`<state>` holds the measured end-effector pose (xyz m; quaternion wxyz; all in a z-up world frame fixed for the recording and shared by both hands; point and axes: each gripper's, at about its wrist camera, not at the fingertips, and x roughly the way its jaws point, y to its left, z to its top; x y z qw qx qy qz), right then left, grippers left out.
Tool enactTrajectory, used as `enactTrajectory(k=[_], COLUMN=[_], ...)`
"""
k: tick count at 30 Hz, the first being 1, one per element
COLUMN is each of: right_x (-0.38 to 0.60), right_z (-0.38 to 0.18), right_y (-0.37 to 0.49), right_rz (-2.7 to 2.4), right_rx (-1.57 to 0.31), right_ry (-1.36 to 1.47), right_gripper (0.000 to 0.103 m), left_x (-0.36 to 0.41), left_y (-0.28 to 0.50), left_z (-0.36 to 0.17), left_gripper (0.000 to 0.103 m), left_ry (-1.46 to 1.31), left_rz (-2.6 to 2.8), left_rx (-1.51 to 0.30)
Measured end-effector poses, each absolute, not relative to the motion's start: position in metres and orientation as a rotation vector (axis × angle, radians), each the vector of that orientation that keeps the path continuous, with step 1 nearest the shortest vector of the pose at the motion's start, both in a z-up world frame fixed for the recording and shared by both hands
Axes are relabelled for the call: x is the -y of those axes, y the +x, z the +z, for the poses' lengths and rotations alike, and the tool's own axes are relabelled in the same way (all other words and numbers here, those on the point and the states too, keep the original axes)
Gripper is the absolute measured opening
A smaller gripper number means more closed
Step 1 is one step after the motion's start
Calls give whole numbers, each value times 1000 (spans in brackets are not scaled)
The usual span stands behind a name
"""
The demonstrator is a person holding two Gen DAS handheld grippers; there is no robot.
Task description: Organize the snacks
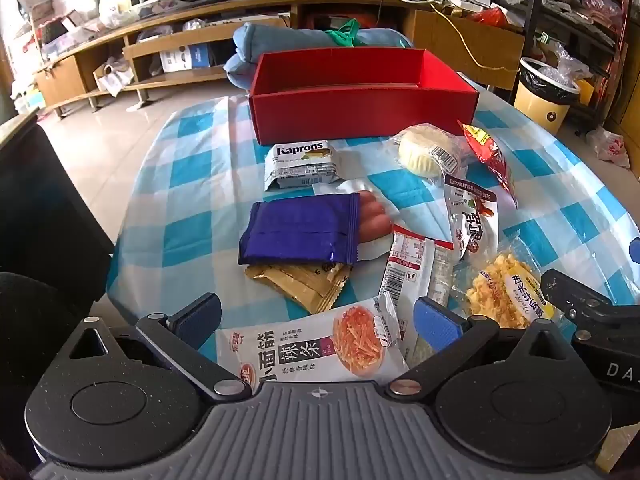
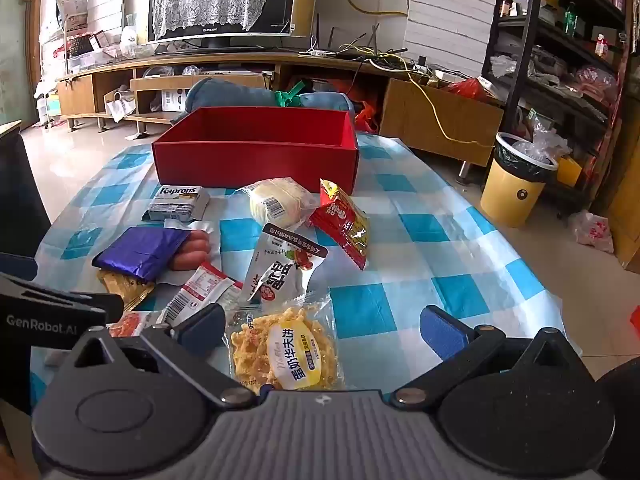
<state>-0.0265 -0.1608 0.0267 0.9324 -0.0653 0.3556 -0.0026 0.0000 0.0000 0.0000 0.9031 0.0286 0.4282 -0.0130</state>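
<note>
Snack packets lie scattered on the checked tablecloth [image 1: 192, 184] before the empty red box [image 1: 360, 108]. Both the left gripper [image 1: 318, 318] and right gripper [image 2: 320, 330] are held wide apart, empty. The waffle packet [image 2: 286, 354], judged light, crinkly and crushable, is best pinched by its sealed edge.

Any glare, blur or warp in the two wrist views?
Left wrist: strong fisheye bending of the checked tablecloth edge, dark vignetted corners, the purple packet sharp with slight sheen. Right wrist: the same warp, window light washing out the upper left, the red box in focus.
</note>
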Motion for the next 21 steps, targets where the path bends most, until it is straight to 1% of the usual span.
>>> enactTrajectory(k=[21], right_x=[159], right_z=[23], right_y=[-25], right_rz=[-7], right_rx=[-764], right_ry=[-156], right_gripper=[100], left_x=[-2], left_y=[3], left_z=[-13], left_gripper=[103], left_ry=[62], left_rz=[-26], left_rx=[-956])
